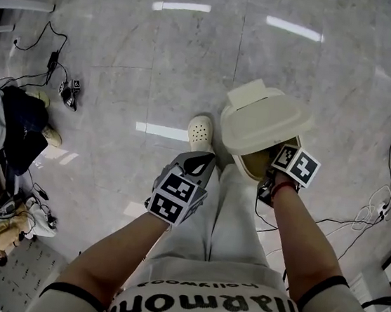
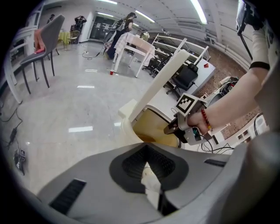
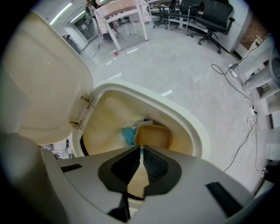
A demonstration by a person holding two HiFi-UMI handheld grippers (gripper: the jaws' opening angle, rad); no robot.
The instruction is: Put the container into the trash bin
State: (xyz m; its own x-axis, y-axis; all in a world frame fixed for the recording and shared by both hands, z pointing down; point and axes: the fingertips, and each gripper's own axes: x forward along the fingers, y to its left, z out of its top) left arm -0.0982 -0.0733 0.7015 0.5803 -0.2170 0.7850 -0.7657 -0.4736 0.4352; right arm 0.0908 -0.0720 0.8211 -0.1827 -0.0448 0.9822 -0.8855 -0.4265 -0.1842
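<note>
Grey polished floor [image 1: 119,86], cables trailing across it. Head view: the right forearm reaches forward, right gripper [image 1: 272,177] at the open trash bin [image 1: 249,167]. The left gripper [image 1: 196,164] is held low beside a white shoe [image 1: 200,132]. Left gripper view: jaws pressed together, empty. Right gripper view: jaws closed on nothing, above the container [image 3: 152,136] lying inside the bin beside blue rubbish [image 3: 128,134].
</note>
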